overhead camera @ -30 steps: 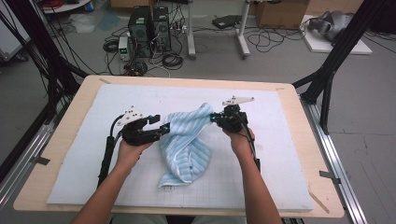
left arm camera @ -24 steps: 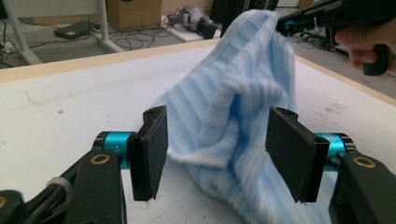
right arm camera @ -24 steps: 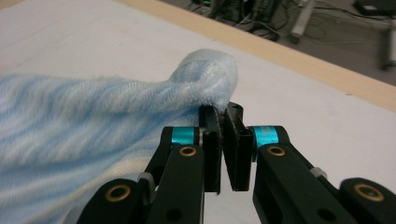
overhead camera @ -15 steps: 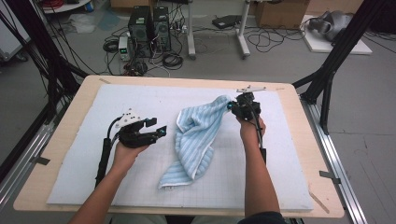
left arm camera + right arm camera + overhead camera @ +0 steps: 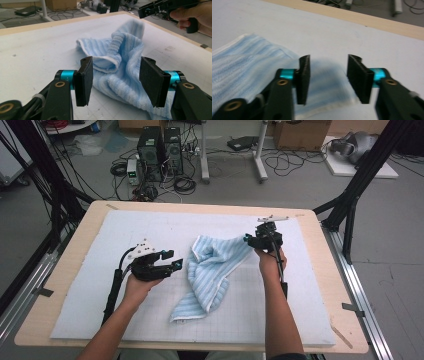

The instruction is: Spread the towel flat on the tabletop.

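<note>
While held apart over the white mat (image 5: pixel 100 310), both grippers with jaws released, nothing between the pads. Left gripper (image 5: pixel 172 259) at centre left of the high view, cradled in the left hand (image 5: pixel 137 285), jaws wide and pointing toward the frame's right, just beside the near edge of the blue striped towel (image 5: pixel 212 270). In the left gripper view, towel (image 5: pixel 120 65) bunched in the middle of the frame, a ridged fold standing up between and beyond the two black pads (image 5: pixel 83 80), not touched by them. Right gripper (image 5: pixel 248 239) right of centre, gripped by the right hand (image 5: pixel 270 262), jaws at the towel's upper right corner. In the right gripper view, jaws spread, towel corner (image 5: pixel 249 65) lying flat on the mat below them at lower left. Towel crumpled mid-table, its tail trailing toward bottom centre. Wooden table (image 5: pixel 330 285) rim around the mat.
</note>
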Demonstrator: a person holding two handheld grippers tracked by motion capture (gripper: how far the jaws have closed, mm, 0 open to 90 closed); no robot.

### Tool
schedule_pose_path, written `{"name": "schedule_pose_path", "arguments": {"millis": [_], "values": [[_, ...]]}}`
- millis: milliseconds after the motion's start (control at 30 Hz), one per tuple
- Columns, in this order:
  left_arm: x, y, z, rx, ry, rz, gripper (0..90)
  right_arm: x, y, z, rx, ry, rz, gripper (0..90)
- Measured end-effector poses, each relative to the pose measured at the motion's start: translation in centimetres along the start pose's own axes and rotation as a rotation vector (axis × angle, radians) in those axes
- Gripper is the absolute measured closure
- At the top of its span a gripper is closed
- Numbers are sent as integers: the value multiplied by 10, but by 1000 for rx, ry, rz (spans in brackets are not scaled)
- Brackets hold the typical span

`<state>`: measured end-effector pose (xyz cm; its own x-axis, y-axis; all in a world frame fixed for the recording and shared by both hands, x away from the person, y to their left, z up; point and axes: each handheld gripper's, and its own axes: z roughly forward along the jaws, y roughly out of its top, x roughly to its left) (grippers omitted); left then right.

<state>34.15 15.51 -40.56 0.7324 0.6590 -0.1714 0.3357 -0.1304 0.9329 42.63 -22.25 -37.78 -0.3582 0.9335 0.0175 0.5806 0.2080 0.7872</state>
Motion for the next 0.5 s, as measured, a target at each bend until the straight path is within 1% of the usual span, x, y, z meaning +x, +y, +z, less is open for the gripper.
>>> {"name": "schedule_pose_path", "arguments": {"millis": [33,67,100,133,167,200,233,267,333,433,467,500], "values": [[-1,0,1,-1,-7,-2,467,-6,-5,-5,-7,-6,16,453],[-2,0,1,-1,-14,-3,467,-6,-5,-5,-7,-6,16,453],[-4,1,3,1,-26,-9,469,-9,-7,-8,-11,-4,20,452],[-6,2,4,1,-40,-12,469,-15,-16,-15,-25,-5,21,452],[-9,3,6,-1,-52,-10,470,-18,-20,-18,-24,5,32,450],[-11,5,9,0,-66,-6,470,-18,-20,-18,-24,5,32,450],[-15,6,11,3,-81,-2,468,-24,-30,-24,-31,17,41,446],[-18,8,15,8,-95,6,468,-24,-30,-24,-31,17,41,446],[-26,10,23,20,-119,28,464,-27,-38,-29,-33,20,48,443],[-38,14,38,56,-152,58,451,-33,-51,-38,-47,29,56,435],[-43,15,45,69,-162,75,450,-36,-58,-45,-59,38,51,432],[-48,16,51,79,-171,79,451,-38,-61,-48,-61,41,56,429]]}}
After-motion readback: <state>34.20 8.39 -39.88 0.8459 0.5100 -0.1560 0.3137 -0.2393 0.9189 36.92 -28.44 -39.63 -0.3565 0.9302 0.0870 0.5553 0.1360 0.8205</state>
